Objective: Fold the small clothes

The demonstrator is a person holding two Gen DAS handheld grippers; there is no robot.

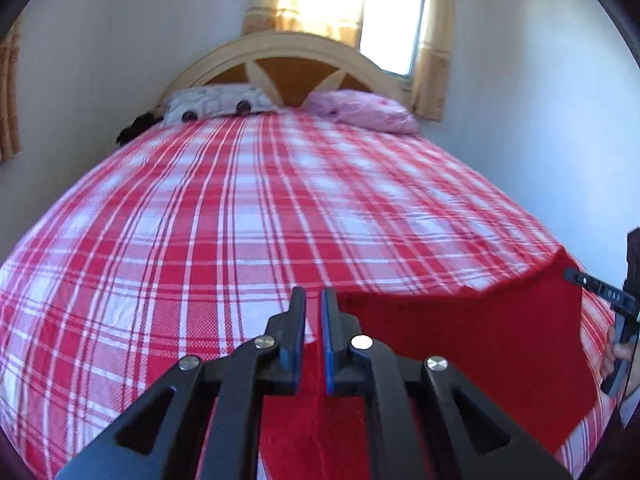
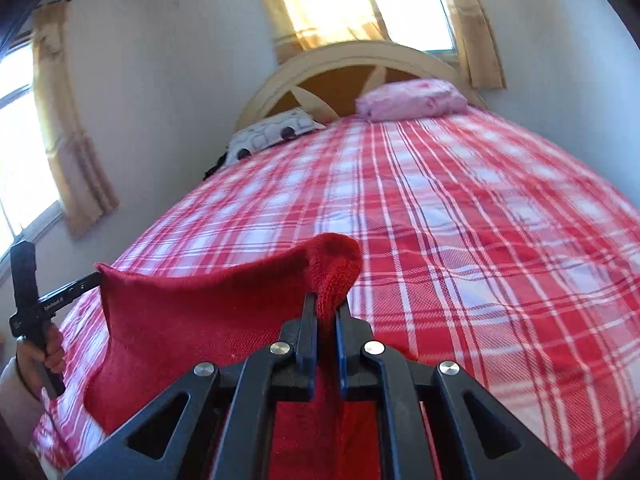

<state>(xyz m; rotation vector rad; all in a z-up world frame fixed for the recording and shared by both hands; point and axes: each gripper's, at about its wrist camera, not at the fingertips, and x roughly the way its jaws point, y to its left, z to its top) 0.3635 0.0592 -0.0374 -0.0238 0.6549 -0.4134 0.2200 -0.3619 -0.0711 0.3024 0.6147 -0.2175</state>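
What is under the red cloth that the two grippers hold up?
Under the red cloth lies the red and white checked bedsheet, visible around its edges. The part of the sheet directly beneath the cloth is covered, so anything there cannot be seen.

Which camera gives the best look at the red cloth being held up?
The right wrist view: the red cloth spreads wide, top edge stretched between both grippers. The left wrist view shows the red cloth lower right, partly behind the left gripper.
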